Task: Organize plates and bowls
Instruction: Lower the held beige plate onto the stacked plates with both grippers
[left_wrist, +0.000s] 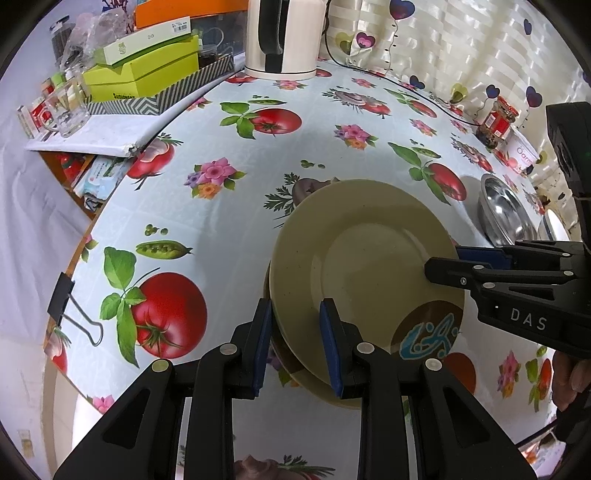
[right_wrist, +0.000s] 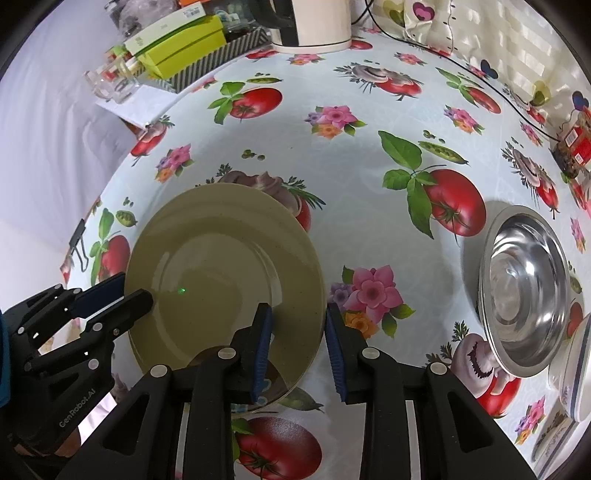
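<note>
We take this for a home dining or kitchen corner: a table under a tomato-and-flower oilcloth (left_wrist: 229, 206), a cream electric kettle (left_wrist: 282, 37) at the top centre, boxes and jars (left_wrist: 140, 70) crowded upper left, heart-print curtains (left_wrist: 461, 48) upper right, a steel bowl (right_wrist: 524, 291) at right.

White capitals "DAS" stand on the side of the black two-finger right gripper (left_wrist: 441, 264) as it shows in the left wrist view. "GenRobot.AI" runs in pale letters along the black body of the left gripper (right_wrist: 129, 293) in the right wrist view. A white tub (left_wrist: 522, 155) at the table's far right carries pink letters beginning "Oarm", cut off there. Other labels are too small to read.
</note>
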